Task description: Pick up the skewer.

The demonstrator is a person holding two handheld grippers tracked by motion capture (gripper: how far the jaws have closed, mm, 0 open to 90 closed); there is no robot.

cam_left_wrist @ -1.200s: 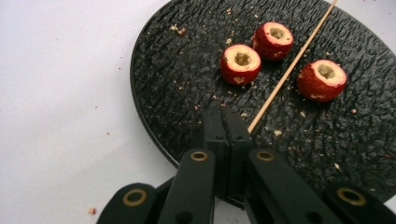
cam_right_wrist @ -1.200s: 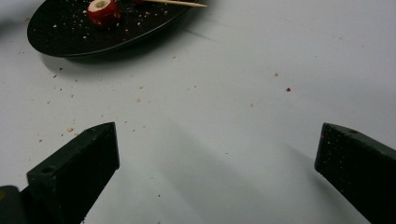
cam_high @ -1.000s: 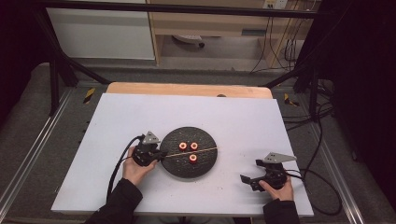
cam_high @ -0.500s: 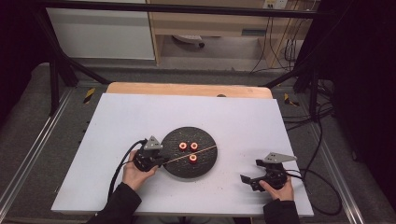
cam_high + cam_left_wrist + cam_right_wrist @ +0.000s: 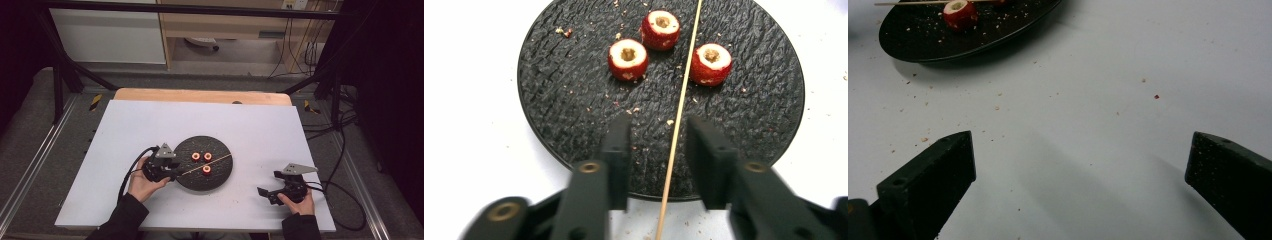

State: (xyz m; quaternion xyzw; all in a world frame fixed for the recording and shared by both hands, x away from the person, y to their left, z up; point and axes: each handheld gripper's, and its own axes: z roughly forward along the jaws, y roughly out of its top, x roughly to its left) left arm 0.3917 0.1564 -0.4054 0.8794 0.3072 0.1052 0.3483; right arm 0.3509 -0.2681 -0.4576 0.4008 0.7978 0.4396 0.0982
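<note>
Black textured plate (image 5: 574,100), red white-centred strawberries (image 5: 628,59), pale skewer (image 5: 679,115)

The left gripper (image 5: 172,172) has just been opening its jaws; the right gripper (image 5: 265,192) rests gaping wide.

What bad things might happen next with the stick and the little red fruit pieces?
The left gripper's jaws have just been opening, and the thin stick lies loose between them, so it may roll on the bumpy black plate. The stick runs close past the three fruit pieces, so grabbing it clumsily might knock one. The plate's near edge sits right under the jaws and might get bumped.
</note>
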